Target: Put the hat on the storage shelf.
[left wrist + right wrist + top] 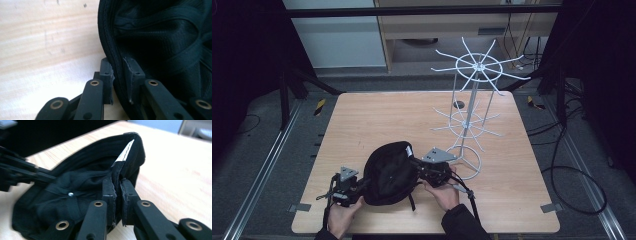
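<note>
left gripper: jaws pinched on the left rim of the black cap; in the left gripper view the stitched edge sits clamped between the pads
cap, place: inside up, at the near middle of the table, held between both tools
cap, handling: judged light, soft and floppy; the crown will sag, so the firmer stitched rim is the place to hold, at two opposite points
right gripper: jaws pressed shut on the right rim, by the white label
wire rack: white, with hooked arms, right of the cap, apart from it
table: pale wood, smooth
room: dark, grey floor, cables at the right
</note>
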